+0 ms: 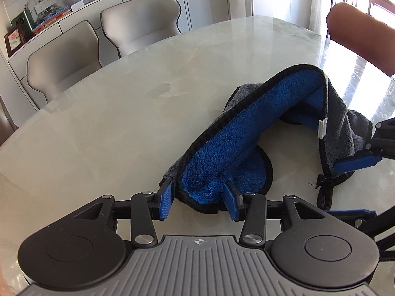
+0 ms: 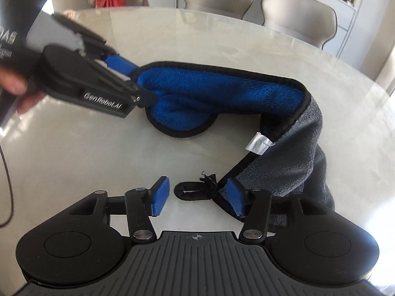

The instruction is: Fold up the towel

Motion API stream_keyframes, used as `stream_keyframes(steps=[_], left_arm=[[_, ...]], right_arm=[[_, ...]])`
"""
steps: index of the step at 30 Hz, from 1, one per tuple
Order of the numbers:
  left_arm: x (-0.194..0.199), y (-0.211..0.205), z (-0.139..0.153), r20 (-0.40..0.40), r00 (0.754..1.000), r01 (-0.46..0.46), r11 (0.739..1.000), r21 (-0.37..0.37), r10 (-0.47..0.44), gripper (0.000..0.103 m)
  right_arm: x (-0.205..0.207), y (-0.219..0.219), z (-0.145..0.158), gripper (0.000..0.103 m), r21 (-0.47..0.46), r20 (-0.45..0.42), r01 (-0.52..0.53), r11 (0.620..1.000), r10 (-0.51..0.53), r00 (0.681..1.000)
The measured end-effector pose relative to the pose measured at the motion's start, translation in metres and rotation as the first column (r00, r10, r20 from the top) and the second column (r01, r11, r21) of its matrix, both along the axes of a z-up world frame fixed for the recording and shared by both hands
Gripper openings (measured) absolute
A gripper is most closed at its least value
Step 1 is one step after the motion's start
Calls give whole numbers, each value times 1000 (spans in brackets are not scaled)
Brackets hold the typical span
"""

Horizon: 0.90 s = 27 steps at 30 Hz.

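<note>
Towel: the blue and grey towel (image 1: 222,153) is humped up on the marble table (image 1: 98,123), not flat or neat.
Job: looks part way; it's not folded tidy.
Left gripper (image 1: 200,197): wide open, one towel end between its fingers.
Right gripper (image 2: 197,198): wide open at the loop corner (image 2: 195,192).

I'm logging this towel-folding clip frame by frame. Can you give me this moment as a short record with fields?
surface: pale marble table
towel: blue and grey towel, crumpled, black edging, partly lifted off the table
tag: white label on the towel's edge
loop: black hanging loop at one corner
left hand-held gripper: open, fingers either side of the blue end
right hand-held gripper: open, at the loop corner
fold: not yet made
</note>
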<state>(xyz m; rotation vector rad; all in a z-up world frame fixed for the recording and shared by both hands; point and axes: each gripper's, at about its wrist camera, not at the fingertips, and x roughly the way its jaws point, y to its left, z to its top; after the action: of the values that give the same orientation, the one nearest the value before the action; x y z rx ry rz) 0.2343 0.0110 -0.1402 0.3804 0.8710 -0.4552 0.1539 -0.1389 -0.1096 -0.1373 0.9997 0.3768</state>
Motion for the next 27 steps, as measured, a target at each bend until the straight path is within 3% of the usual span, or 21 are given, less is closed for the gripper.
stream_keyframes(steps=[6, 8, 9, 11, 13, 16, 21, 27], left_arm=[[4, 2, -5, -16, 1000, 3, 1000, -14, -3, 45], [5, 3, -5, -25, 1000, 3, 999, -32, -3, 38], [5, 4, -4, -34, 999, 2, 999, -41, -4, 27], [6, 5, -2, -48, 999, -9, 998, -56, 7, 23], [5, 6, 1, -35, 999, -21, 998, -57, 19, 16], [2, 9, 6, -16, 999, -44, 996, -77, 43, 11], [-5, 16, 21, 46, 996, -68, 995, -75, 71, 9], [-14, 28, 62, 170, 981, -91, 994, -55, 99, 9]], right_arm=[[4, -11, 0, 55, 24, -5, 24, 999, -24, 1000], [5, -14, 0, 54, 32, -7, 33, 999, -32, 999], [6, -16, 0, 53, 36, -8, 37, 999, -36, 999], [7, -19, 0, 44, 44, -10, 45, 998, -44, 999], [8, -23, 1, 21, 52, -12, 53, 997, -52, 999], [10, -28, 1, 10, 64, -15, 65, 996, -64, 998], [13, -37, 1, 8, 84, -21, 86, 993, -84, 996], [-2, -74, 59, 8, 36, 99, 69, 997, -72, 992]])
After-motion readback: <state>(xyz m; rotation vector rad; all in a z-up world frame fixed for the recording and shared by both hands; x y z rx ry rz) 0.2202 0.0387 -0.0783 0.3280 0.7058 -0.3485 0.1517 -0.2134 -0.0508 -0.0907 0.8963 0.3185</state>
